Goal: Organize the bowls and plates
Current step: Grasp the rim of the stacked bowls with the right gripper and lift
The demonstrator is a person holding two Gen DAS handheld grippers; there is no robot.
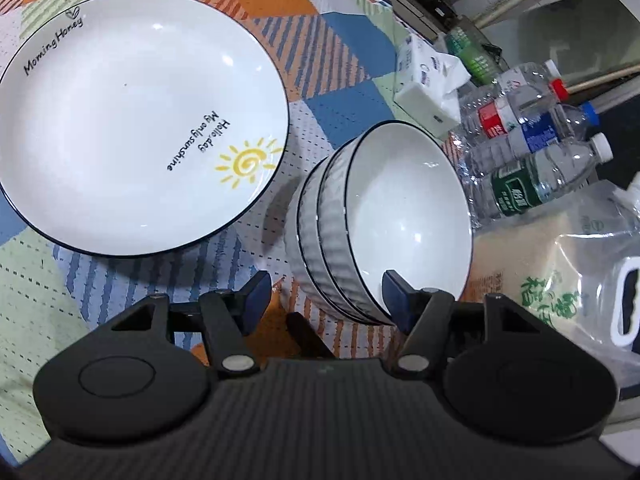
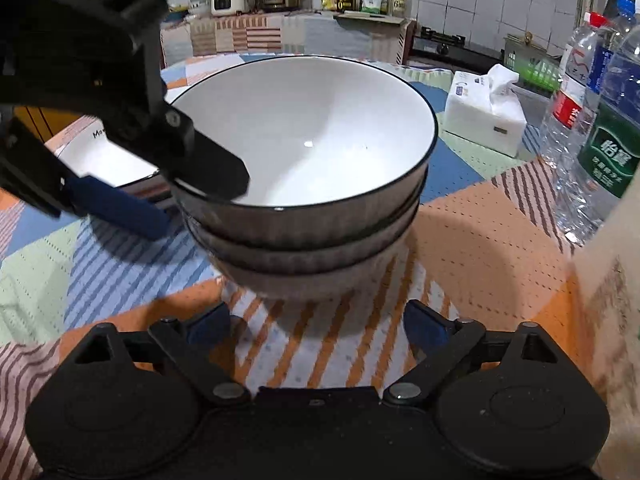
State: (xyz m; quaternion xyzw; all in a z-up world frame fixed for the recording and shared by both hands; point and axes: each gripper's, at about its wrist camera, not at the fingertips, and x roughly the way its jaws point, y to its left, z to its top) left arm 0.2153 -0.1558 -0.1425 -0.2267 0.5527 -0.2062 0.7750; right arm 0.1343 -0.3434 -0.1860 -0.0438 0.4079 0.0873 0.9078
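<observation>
I have the left gripper [image 1: 324, 296] with fingers spread astride the rim of the bowl stack [image 2: 304, 184] on the tabletop [image 2: 460, 240], right gripper [image 2: 316, 324] spread nearby; next, I judge, close and lift toward the plate [image 1: 132, 120].

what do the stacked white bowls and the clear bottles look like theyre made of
Stacked white ribbed bowls with dark rims: likely glazed ceramic, given the glossy highlights inside and the thin painted rim line. Clear water bottles with coloured caps: thin transparent plastic, showing crinkled, see-through walls and printed wrap labels.
</observation>
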